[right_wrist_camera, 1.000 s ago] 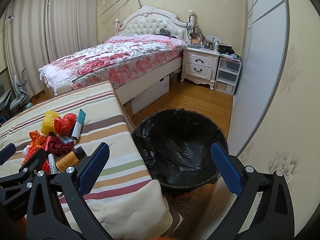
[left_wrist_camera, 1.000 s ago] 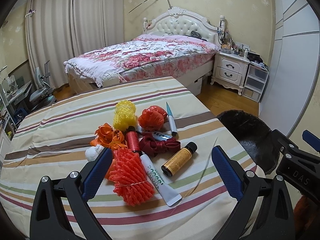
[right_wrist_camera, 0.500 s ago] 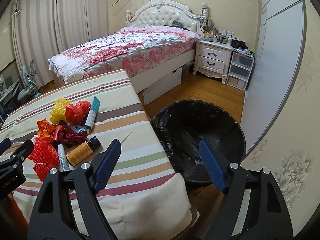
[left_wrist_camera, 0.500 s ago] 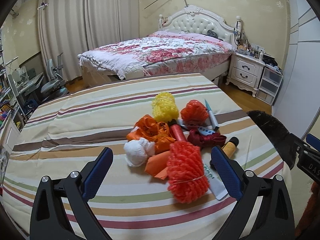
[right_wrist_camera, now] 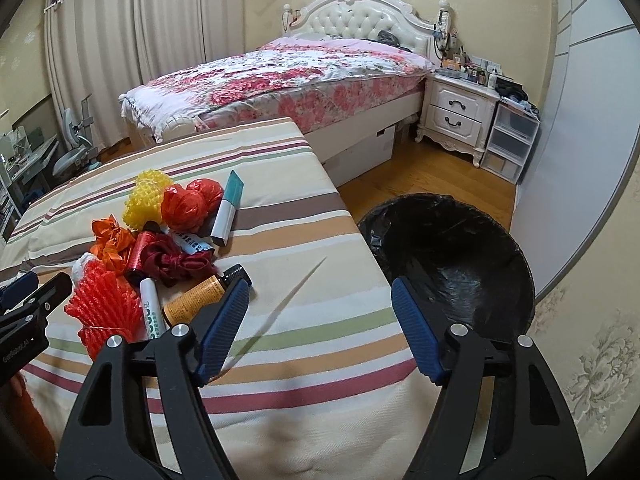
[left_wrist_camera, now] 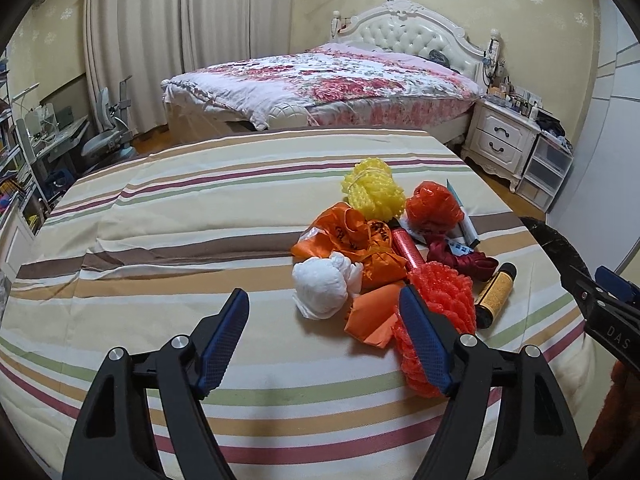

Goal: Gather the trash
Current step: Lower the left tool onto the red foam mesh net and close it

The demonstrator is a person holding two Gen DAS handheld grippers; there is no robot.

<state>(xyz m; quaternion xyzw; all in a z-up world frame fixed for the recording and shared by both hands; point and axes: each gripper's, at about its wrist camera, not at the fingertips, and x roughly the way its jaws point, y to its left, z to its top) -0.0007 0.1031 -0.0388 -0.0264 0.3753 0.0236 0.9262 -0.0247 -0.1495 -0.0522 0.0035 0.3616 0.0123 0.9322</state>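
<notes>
Readable writing is scarce here. On the body of your right gripper, seen at the right edge of the left wrist view, you can read "DAS". In the right wrist view your left gripper's body at the left edge carries small pale lettering, too blurred to read. The white tube [right_wrist_camera: 151,307] has green print and the amber bottle [right_wrist_camera: 195,298] has a label, but neither can be made out; a white tag [right_wrist_camera: 193,243] on the dark red ribbon [right_wrist_camera: 180,265] shows tiny unreadable print.

Your left gripper [left_wrist_camera: 324,338] is spread with its jaws closing, and nothing sits between the pads; bare striped cloth [left_wrist_camera: 180,216] lies under the gap. Its right finger stands in front of the red foam net [left_wrist_camera: 448,294]; you cannot tell whether it touches. The white wad [left_wrist_camera: 320,288] lies just beyond the gap, to the right.

Your right gripper [right_wrist_camera: 320,326] is also spread and closing on nothing. It hangs over the near right corner of the cloth, its left finger tip near the bottle's black cap, its right finger in front of the bin [right_wrist_camera: 460,240].

The trash lies in one heap on the right part of the cloth: yellow net [left_wrist_camera: 374,190], red bag [left_wrist_camera: 434,208], orange bag [left_wrist_camera: 354,240], red spool [left_wrist_camera: 408,250], teal-capped marker [right_wrist_camera: 228,210]. The black-lined bin stands on the floor just right of the cloth.
</notes>
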